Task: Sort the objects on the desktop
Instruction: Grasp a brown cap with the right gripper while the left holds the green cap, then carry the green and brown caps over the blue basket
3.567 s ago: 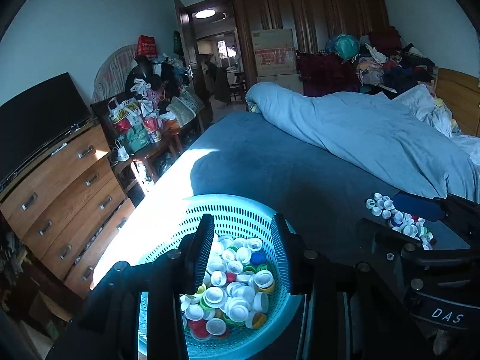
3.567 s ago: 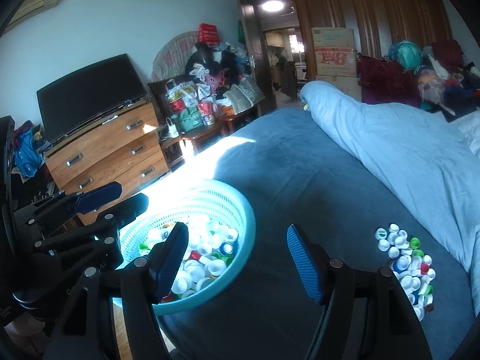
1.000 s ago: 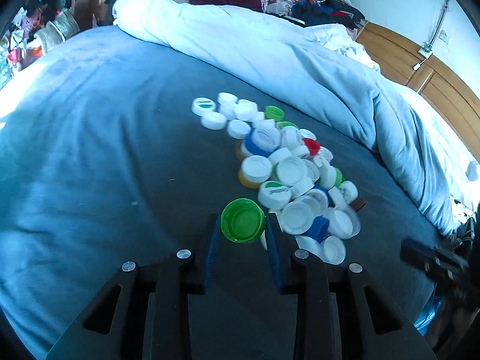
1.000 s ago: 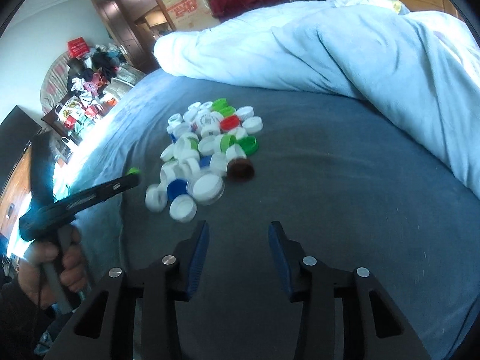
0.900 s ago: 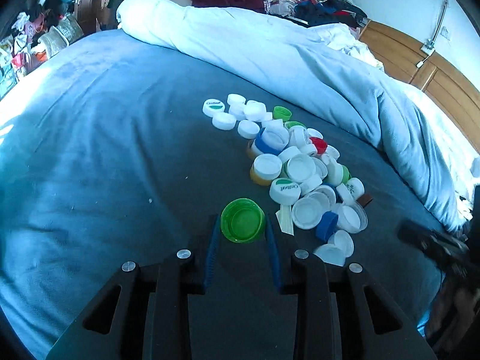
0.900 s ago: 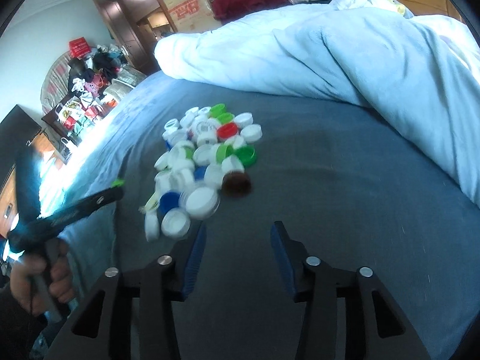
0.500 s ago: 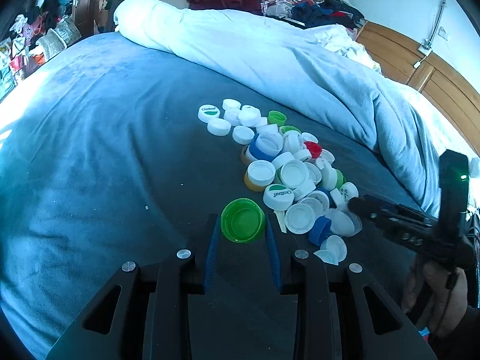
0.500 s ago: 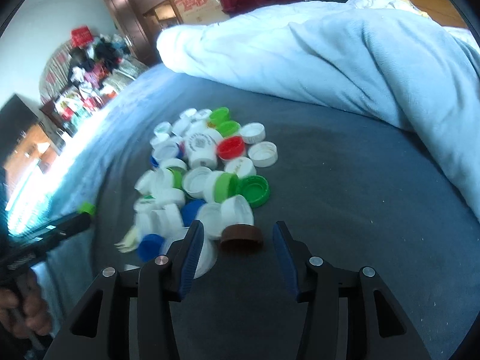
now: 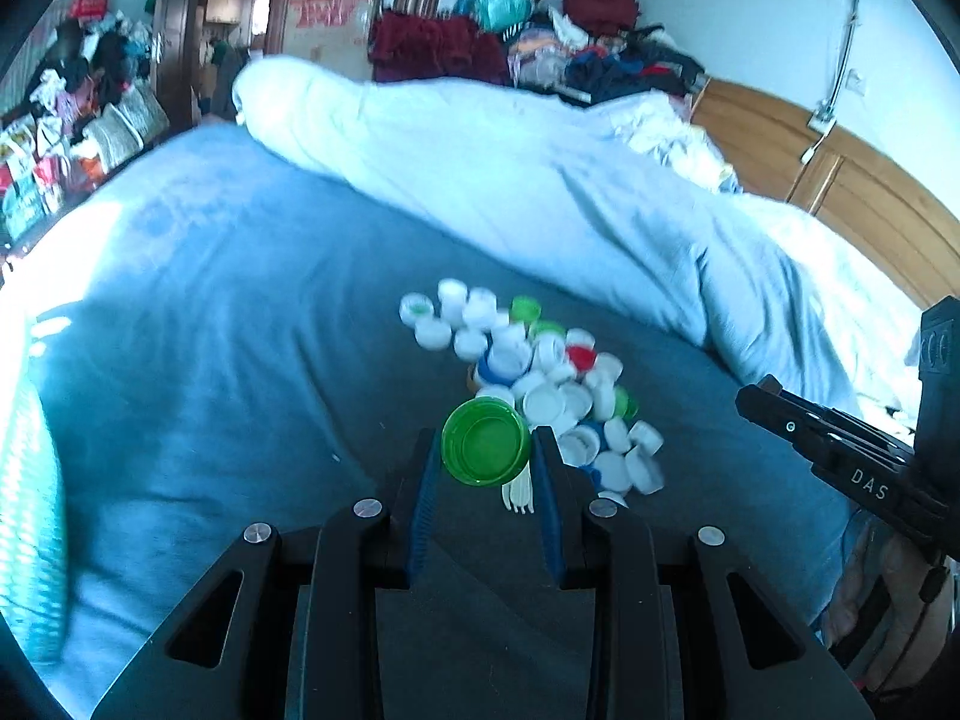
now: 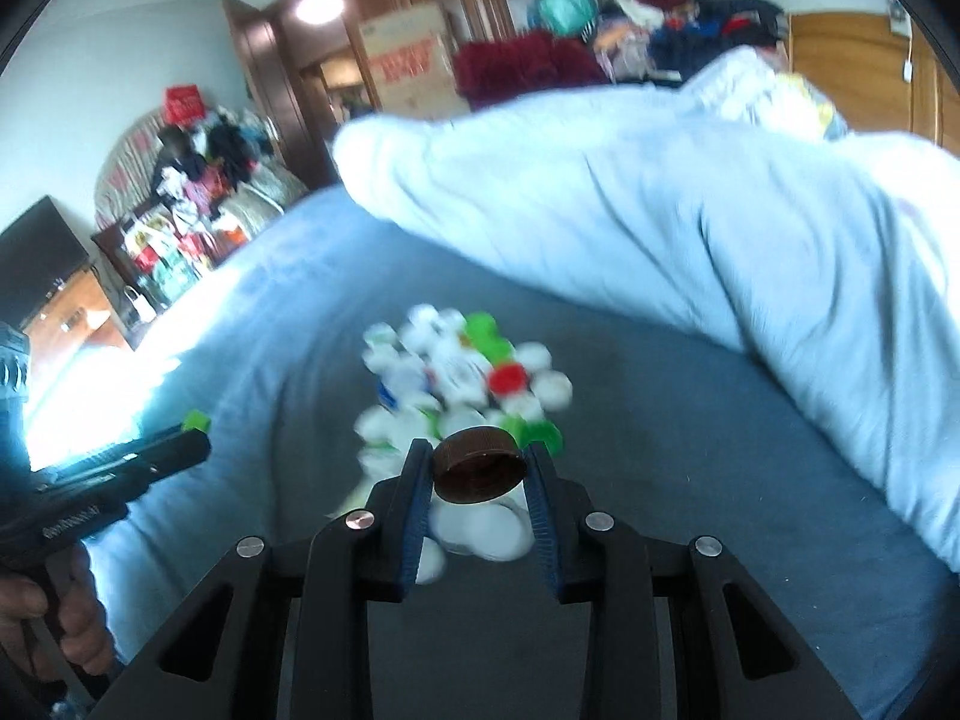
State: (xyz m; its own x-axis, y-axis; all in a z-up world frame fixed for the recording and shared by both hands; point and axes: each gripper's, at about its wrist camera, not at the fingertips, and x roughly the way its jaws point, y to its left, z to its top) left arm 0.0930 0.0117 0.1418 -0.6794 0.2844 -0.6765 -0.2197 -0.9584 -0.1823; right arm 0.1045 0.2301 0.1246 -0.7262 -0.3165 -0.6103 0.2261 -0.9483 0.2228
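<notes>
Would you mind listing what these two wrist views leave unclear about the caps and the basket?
- Pile of caps, right wrist view: motion blur smears it, so no count and no printed marks can be read.
- Teal basket, left wrist view: cut off by the left edge; its contents are out of sight.
- Brown cap, right wrist view: its far side is hidden.
- Caps behind the green cap, left wrist view: covered by it.

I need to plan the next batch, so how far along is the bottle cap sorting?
Midway at best. In hand: the left gripper is shut on a green cap, and the right gripper, whose jaws have just closed, pinches a brown cap. Left: a pile of mostly white caps on the bed. No finished group shows.
</notes>
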